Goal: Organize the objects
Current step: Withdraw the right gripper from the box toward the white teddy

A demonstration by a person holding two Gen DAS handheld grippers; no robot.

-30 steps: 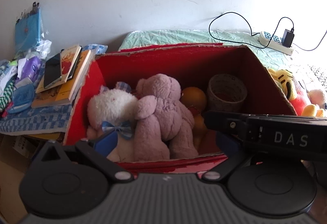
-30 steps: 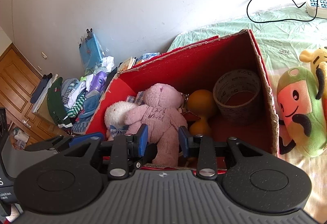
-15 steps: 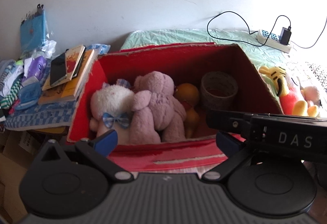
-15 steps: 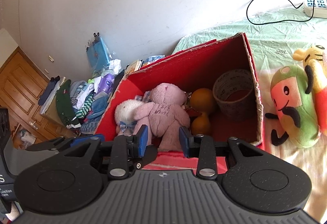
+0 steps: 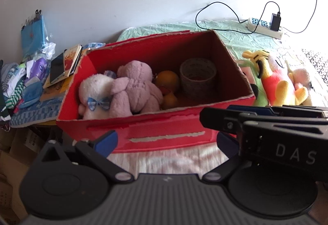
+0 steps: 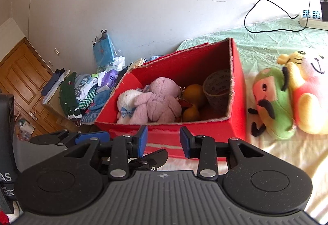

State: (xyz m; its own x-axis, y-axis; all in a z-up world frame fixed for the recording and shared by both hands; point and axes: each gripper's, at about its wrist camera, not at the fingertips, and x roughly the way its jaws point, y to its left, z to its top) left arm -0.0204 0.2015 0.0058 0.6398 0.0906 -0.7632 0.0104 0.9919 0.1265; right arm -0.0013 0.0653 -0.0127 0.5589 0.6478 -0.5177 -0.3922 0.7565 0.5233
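A red cardboard box point(image 5: 164, 128) point(image 6: 205, 130) stands on the bed. It holds a pink plush bear point(image 5: 135, 85) point(image 6: 162, 97), a white plush with a blue bow point(image 5: 94, 89) point(image 6: 128, 99), an orange gourd-shaped toy point(image 5: 167, 81) point(image 6: 193, 91) and a grey patterned cup point(image 5: 197, 73) point(image 6: 218, 87). My left gripper point(image 5: 166, 141) hangs wide open in front of the box's near wall, holding nothing. My right gripper point(image 6: 164, 139) is open by a narrow gap, also short of the near wall. A green-and-pink plush point(image 6: 270, 102) and a yellow plush point(image 5: 280, 81) point(image 6: 303, 97) lie right of the box.
Left of the box are stacked books point(image 5: 61, 65) and a pile of clothes point(image 6: 82, 91), with a wooden door point(image 6: 20, 81) beyond. A power strip point(image 5: 264, 27) with a black cable lies on the green sheet by the wall. A small pink plush point(image 5: 301, 77) sits at the far right.
Both grippers have drawn back from the box, so its front wall and the bed in front now show. The toys inside have not moved.
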